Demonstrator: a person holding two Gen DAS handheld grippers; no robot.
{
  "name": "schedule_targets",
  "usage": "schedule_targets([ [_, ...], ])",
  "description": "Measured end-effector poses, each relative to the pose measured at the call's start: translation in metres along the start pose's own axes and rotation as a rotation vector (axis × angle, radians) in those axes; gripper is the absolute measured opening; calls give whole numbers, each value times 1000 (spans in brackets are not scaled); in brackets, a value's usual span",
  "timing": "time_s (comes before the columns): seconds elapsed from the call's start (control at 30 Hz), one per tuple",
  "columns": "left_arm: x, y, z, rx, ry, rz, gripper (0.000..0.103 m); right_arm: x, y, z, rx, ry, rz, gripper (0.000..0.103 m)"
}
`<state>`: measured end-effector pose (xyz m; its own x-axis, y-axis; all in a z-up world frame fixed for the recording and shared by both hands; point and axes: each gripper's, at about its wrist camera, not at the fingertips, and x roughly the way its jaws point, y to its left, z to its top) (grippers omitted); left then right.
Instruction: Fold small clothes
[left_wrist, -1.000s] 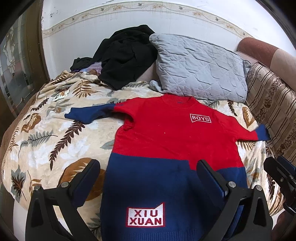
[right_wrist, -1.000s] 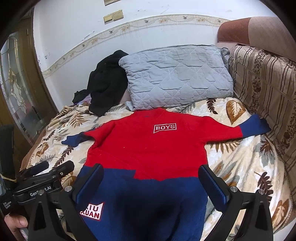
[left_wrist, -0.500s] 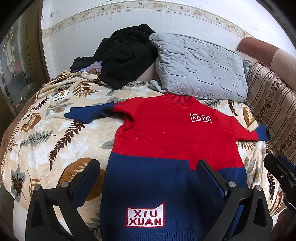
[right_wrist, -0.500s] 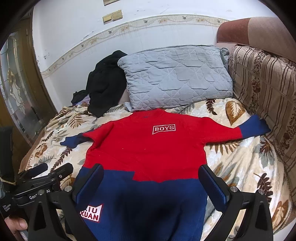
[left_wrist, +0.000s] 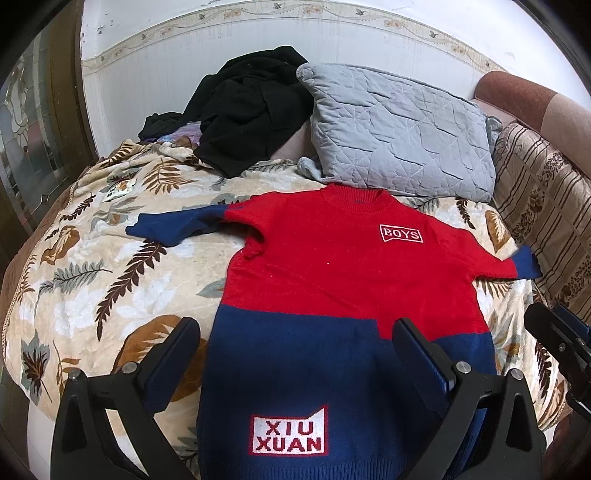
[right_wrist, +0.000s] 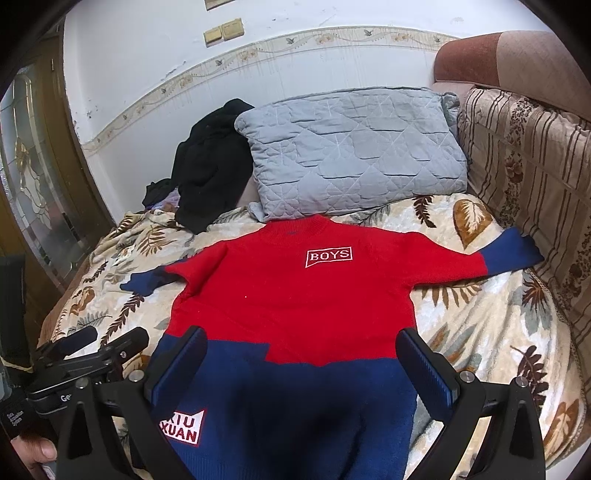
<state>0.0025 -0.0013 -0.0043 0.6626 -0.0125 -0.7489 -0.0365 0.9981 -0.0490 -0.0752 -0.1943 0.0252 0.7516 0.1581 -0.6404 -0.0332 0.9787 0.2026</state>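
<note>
Sweater (left_wrist: 332, 295) lies spread flat on the bed (left_wrist: 92, 295), face up, sleeves out, ready for a first fold. Its hem sits just beyond both claws, left claw (left_wrist: 295, 347) and right claw (right_wrist: 301, 354), each wide open and holding nothing.

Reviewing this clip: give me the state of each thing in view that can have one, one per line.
Sweater: spread flat, front up, both sleeves out, unfolded.
Left gripper: open, empty, above the hem.
Right gripper: open, empty, above the lower sweater.
Pillow: propped at the head of the bed.
Black clothes: heaped, unfolded, beside the pillow.
Blanket: spread over the bed, rumpled near the black clothes.
</note>
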Motion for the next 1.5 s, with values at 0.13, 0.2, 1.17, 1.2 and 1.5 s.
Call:
schedule_targets([
  [0.13,6,2,0,-5,16,4,103,5,-2,-2,5,10,3,103],
  [0.2,13,6,0,-12,31,8,103,9,-7,-4,16,26,7,103],
  [1.17,141,229,-18,-374,81,376,103,161,-408,32,1042,22,-168,49],
  [1.2,143,234,-19,-391,83,380,103,164,-411,34,1018,39,-201,25],
  [1.5,144,257,-27,-508,55,391,103,119,-290,152,505,-116,-253,8],
])
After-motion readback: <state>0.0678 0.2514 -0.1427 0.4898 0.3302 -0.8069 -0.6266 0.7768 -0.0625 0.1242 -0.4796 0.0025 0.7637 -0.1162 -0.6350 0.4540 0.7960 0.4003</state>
